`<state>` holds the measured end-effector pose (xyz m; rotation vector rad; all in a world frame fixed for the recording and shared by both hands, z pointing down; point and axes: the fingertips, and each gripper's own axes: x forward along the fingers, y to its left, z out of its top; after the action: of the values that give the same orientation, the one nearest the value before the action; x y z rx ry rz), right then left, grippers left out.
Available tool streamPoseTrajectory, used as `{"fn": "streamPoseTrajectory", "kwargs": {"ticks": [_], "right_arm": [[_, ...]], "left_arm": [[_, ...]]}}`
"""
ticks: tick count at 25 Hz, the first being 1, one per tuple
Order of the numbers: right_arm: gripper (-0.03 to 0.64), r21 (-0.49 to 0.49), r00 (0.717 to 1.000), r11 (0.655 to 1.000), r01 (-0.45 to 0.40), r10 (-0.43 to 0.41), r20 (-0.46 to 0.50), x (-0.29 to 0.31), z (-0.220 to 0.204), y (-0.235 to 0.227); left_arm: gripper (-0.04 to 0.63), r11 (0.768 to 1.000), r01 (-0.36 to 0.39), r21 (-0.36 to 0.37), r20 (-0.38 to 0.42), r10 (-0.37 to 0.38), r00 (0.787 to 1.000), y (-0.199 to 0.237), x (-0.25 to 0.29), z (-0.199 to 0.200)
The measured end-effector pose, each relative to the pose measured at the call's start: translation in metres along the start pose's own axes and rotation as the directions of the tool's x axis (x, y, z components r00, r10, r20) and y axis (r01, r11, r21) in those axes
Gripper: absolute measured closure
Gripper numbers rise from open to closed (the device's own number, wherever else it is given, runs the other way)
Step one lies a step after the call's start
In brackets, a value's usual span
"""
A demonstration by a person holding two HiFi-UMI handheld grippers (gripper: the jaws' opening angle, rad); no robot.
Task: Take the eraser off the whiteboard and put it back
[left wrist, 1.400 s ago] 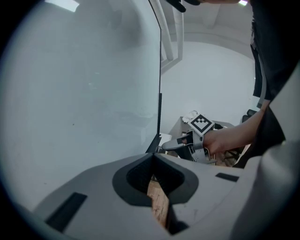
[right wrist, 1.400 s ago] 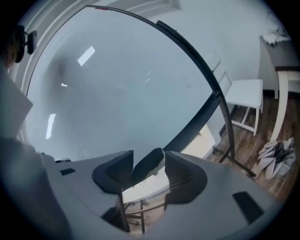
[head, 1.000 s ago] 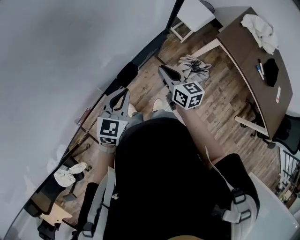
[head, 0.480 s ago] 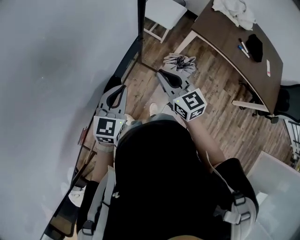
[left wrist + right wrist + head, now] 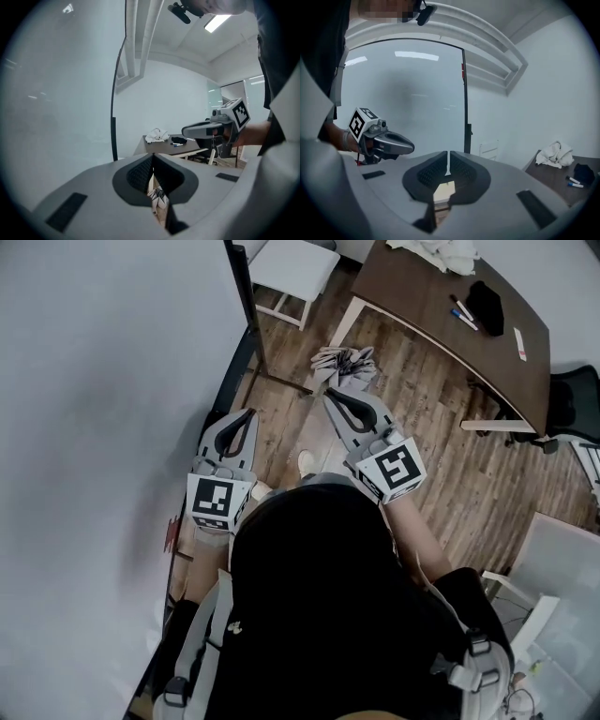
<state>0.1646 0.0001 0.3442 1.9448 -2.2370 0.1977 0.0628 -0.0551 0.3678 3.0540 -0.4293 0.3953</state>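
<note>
The whiteboard point(image 5: 103, 427) fills the left of the head view, its dark frame edge point(image 5: 246, 296) running down beside my hands. No eraser shows on the part of the board I can see. My left gripper point(image 5: 249, 414) is held close to the board's lower edge, its jaws shut and empty. My right gripper point(image 5: 328, 392) hangs over the wooden floor a little to the right, also shut with nothing in it. The left gripper view has its jaw tips point(image 5: 153, 159) meeting and the right gripper point(image 5: 185, 132) beyond. In the right gripper view the jaw tips point(image 5: 448, 157) meet before the board point(image 5: 408, 103).
A brown table point(image 5: 422, 306) at the back right carries a white cloth point(image 5: 441, 251), markers point(image 5: 462, 313) and a black object point(image 5: 486, 304). A white stool point(image 5: 291, 268) stands behind the board. A folded grey bundle point(image 5: 342, 362) lies on the floor ahead. An office chair point(image 5: 572, 399) is at right.
Both grippers have risen and stand nearer the board's edge. The right gripper has rolled, turning its marker cube. My view has swung, so the table now sits higher in frame.
</note>
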Motion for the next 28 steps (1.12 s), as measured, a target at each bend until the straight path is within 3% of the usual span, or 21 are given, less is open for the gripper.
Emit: {"fn": "streamPoseTrajectory", "kwargs": {"ticks": [14,18,28], "right_arm": [[0.588,-0.053,0.992,0.990,0.127,-0.126,0.032,-0.039,0.014,-0.002],[0.588,-0.070,0.991,0.990,0.125,-0.121,0.064,-0.041,0.015,0.002],[0.589,-0.046,0.989,0.988,0.147,-0.147,0.018,-0.031,0.005,0.007]], "left_arm": [[0.586,0.995,0.079,0.058,0.042,-0.082,0.996,-0.016,0.008,0.022],[0.588,0.994,0.088,0.062,0.052,-0.091,0.994,-0.016,0.006,0.025],[0.586,0.993,0.092,0.071,0.058,-0.097,0.994,-0.008,-0.003,0.025]]}}
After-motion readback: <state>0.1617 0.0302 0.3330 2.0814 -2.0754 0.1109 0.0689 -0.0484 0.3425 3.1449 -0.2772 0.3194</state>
